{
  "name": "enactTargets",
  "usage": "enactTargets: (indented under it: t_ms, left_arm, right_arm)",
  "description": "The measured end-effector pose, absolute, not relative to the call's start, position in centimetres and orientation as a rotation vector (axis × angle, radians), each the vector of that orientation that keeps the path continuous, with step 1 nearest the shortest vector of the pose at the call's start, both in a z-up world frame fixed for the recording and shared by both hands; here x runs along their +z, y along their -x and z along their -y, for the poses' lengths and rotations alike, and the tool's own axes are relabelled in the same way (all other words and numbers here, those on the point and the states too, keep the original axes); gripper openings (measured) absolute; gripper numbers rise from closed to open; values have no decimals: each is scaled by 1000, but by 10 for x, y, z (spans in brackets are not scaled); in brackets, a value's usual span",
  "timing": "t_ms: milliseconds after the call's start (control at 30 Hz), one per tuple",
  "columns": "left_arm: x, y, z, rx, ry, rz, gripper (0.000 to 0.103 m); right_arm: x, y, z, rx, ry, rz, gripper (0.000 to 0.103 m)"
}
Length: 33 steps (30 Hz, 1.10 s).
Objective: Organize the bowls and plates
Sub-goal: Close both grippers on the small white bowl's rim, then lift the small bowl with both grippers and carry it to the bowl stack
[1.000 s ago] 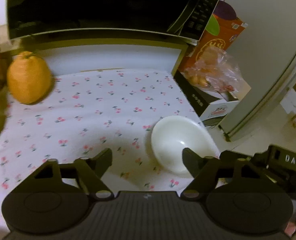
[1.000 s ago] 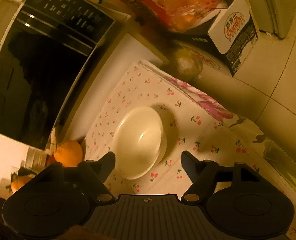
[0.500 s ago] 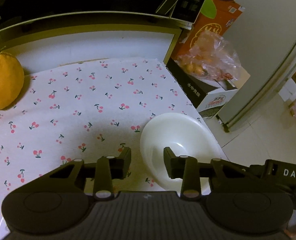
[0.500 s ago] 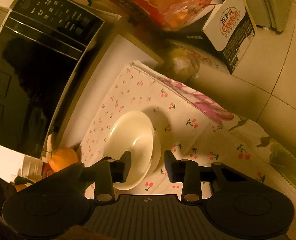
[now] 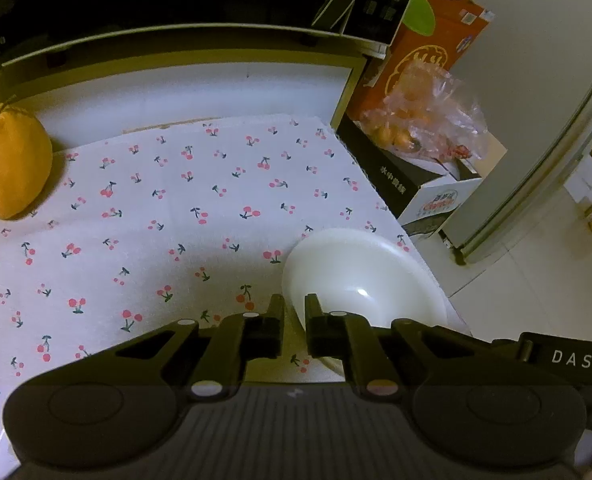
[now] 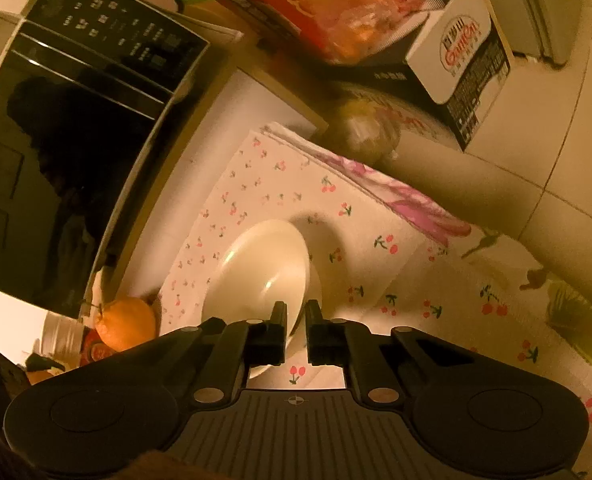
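White bowl (image 5: 366, 276): upright, mouth up; round, no long axis. Sits at 4 o'clock on cherry-print cloth (image 5: 168, 208), near its edge.
Left gripper (image 5: 294, 312): pinching the near rim.
Right gripper (image 6: 296, 316): pinching the rim from the opposite side.
Handling advice: lift both together, level.
Orange fruit (image 5: 10, 160): 9 o'clock.

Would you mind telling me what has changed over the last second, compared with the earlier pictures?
Both grippers closed from wide open. The left gripper moved in toward the white bowl and now pinches its near rim. The right gripper closed on the rim on its own side, scarcely moving. The bowl, the orange fruit and the cherry-print cloth stayed put.
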<state>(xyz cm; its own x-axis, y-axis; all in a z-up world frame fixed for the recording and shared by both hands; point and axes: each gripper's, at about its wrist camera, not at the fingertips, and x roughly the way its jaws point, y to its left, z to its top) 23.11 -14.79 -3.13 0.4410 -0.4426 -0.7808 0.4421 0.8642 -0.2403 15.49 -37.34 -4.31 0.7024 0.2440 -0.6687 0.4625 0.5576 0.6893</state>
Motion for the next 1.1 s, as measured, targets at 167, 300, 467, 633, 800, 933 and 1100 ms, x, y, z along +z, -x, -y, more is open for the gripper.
enactTargets:
  t_ms: [167,300,467,633,800,933,1100]
  left_arm:
    - [-24,-225,147,-534,-6,-950,9]
    - [-17,-218,144,-515,2,-943,9]
    - [-5,-206,136,-490,23,-932,9]
    - [7,-190,125,-462,47,-913,9]
    - [15,-173,107,-428,72,-893,9]
    - [20,-159,88,-391,94,-875,9]
    - [23,-144,60,-340,120,-864,9]
  right_arm:
    - [-35,-151,374,-126,-1008,-803,9]
    - [-25,-148,373,-99,-1009,-793,9]
    - [-10,-140,370,-64,-1010,-784,9]
    - [4,-132,363,-35,-991,-783,10]
    - [13,-125,346,-1,-953,-813,11]
    - [21,-120,328,32,-901,-824,11]
    - [31,-116,300,91,-839,-838,11]
